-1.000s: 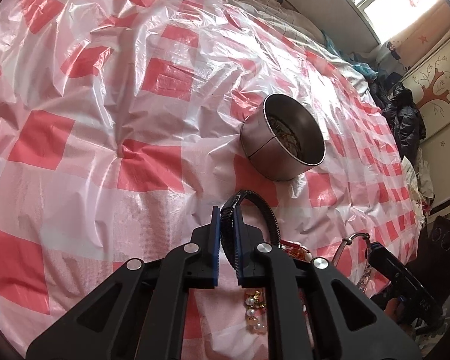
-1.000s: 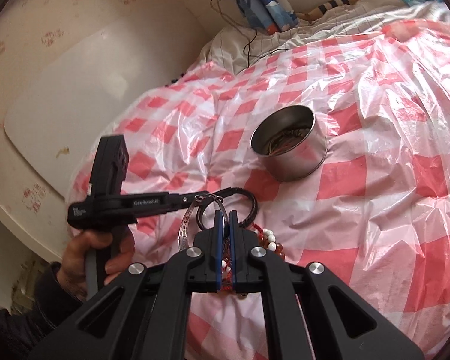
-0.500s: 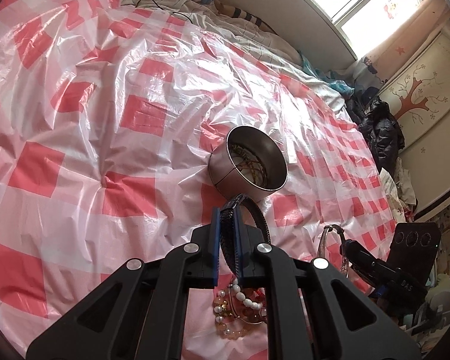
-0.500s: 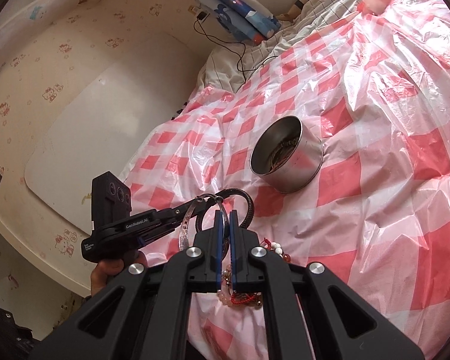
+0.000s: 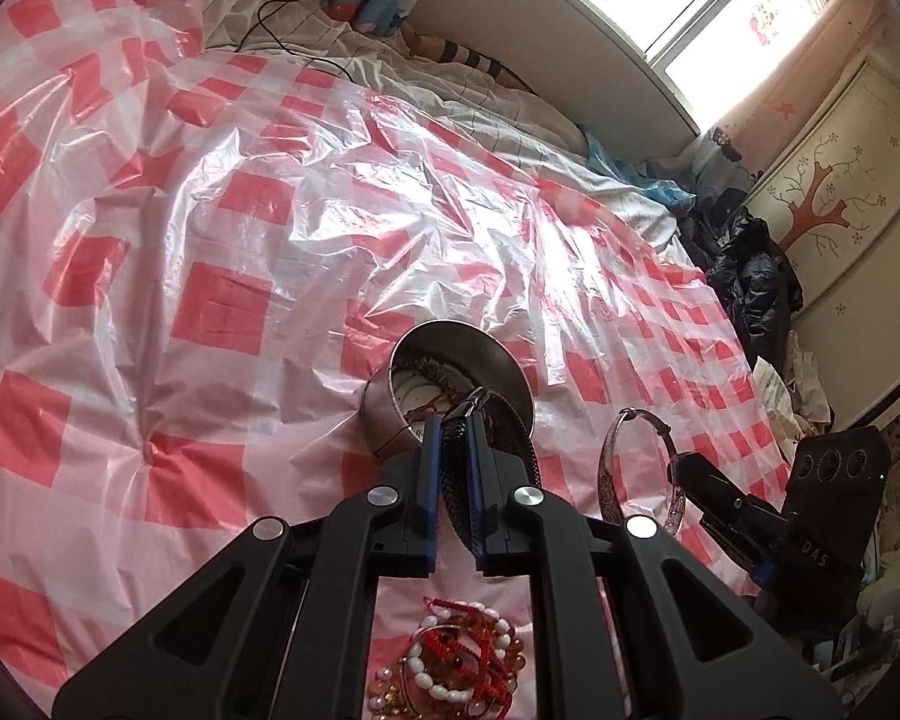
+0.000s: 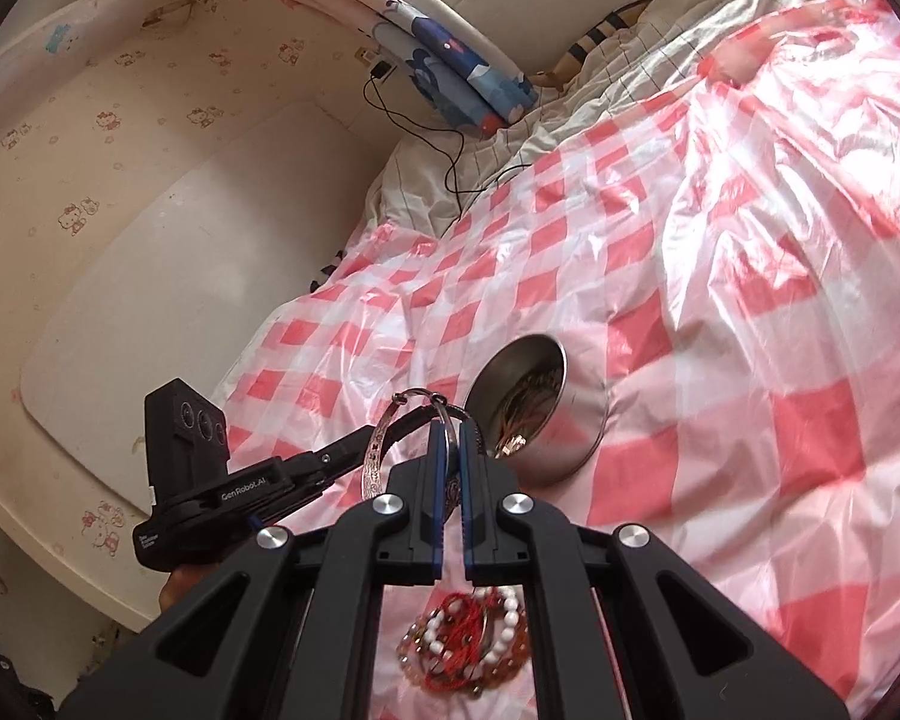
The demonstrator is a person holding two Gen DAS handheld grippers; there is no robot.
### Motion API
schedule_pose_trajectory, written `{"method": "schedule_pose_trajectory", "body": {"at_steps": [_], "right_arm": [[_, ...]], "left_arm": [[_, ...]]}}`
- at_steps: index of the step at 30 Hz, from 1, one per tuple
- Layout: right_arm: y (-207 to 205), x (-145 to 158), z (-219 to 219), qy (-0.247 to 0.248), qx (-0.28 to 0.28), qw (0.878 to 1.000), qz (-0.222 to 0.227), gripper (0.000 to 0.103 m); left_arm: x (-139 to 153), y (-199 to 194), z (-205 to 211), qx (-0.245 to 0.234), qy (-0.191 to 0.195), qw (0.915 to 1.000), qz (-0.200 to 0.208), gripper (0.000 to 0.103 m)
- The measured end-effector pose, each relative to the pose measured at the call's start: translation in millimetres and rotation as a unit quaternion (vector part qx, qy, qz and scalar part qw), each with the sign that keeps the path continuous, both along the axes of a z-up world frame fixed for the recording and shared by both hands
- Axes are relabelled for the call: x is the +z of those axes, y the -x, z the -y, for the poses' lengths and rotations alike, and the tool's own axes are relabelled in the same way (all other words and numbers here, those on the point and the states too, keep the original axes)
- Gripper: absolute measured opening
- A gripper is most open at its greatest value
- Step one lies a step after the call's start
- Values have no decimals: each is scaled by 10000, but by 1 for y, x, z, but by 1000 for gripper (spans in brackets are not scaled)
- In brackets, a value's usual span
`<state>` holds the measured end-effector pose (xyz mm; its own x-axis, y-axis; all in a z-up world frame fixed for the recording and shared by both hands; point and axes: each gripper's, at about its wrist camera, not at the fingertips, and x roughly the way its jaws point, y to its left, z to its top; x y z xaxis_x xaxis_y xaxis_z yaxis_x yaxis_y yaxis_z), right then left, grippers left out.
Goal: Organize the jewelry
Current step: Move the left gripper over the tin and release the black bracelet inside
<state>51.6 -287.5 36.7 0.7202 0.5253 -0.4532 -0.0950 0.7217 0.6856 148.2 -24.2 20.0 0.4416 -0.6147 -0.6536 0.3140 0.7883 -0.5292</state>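
Note:
My left gripper (image 5: 452,420) is shut on a black braided bracelet (image 5: 456,480) and holds it in the air just in front of the steel tin (image 5: 384,414). My right gripper (image 6: 448,429) is shut on a silver bangle (image 6: 375,450), also lifted; the bangle shows in the left wrist view (image 5: 615,468) too. The tin (image 6: 576,420) lies on the red-checked plastic sheet (image 5: 222,300) and holds several pieces of jewelry. A heap of bead bracelets and red cord (image 5: 462,660) lies on the sheet below both grippers; it also shows in the right wrist view (image 6: 468,648).
The sheet covers a bed with rumpled bedding (image 5: 450,84) and a black cable (image 6: 450,144) at its far end. A white headboard and wall (image 6: 150,300) stand at the left. Dark clothes (image 5: 750,276) pile beside a wardrobe at the right.
Both grippers have risen and tilted with their bracelets; the tin now sits lower and closer in both views, and the bead heap shows beneath the fingers.

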Motion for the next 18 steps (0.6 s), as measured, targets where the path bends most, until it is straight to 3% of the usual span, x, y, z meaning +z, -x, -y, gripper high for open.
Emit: {"method": "schedule_pose_trajectory", "body": {"at_steps": [12, 15, 18], "right_arm": [[-53, 4, 9, 420, -56, 9991, -51, 5], [-54, -2, 14, 524, -97, 9982, -271, 5], [-54, -15, 10, 979, -4, 9921, -786, 5]], "left_arm": [[-8, -40, 30, 107, -26, 9999, -49, 4], [-16, -43, 30, 146, -123, 9997, -160, 4], [-18, -44, 31, 155, -286, 9993, -157, 5]]}}
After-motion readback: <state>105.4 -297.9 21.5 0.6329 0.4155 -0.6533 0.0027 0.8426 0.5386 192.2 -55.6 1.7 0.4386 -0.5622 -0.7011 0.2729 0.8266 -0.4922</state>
